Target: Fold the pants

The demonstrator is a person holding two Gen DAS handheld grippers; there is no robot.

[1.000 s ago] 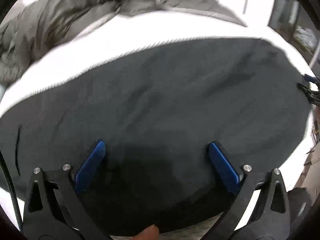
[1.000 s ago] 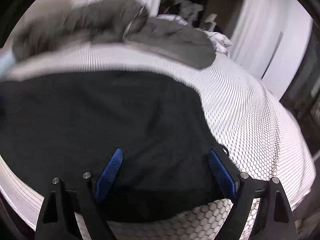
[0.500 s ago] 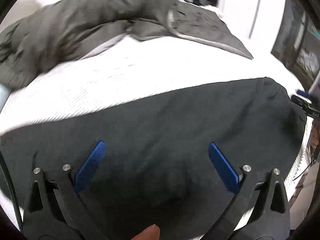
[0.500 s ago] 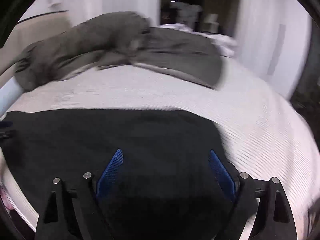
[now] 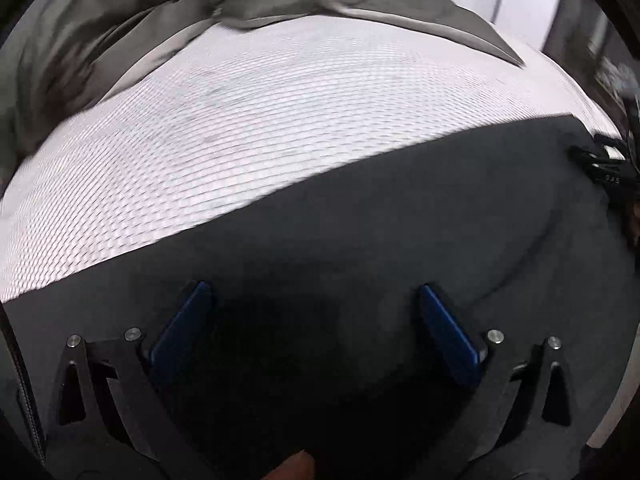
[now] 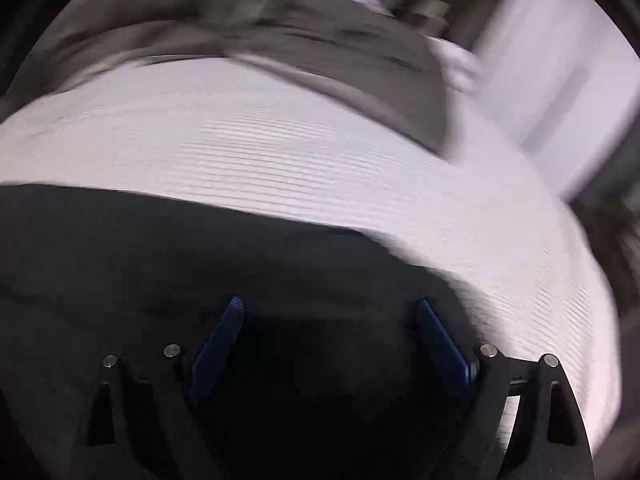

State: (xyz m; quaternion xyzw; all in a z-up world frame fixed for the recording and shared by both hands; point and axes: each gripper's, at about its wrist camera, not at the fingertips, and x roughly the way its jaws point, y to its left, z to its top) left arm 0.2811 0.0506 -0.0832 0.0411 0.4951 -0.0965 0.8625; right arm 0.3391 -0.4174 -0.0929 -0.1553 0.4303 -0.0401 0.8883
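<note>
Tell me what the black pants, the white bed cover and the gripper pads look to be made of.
Black pants: soft matte fabric, no sheen, shallow creases; the weave is too blurred to tell. White bed cover: textile with a raised honeycomb texture, perhaps a waffle or mesh knit. Left gripper pads: blue, ribbed, seemingly rubber or plastic, on black rigid arms.

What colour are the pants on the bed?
Black pants, clearest in the left wrist view.

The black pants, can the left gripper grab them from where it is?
Probably yes. The left gripper is open right over the black pants on the white bed, with nothing between its fingers and the cloth.
</note>
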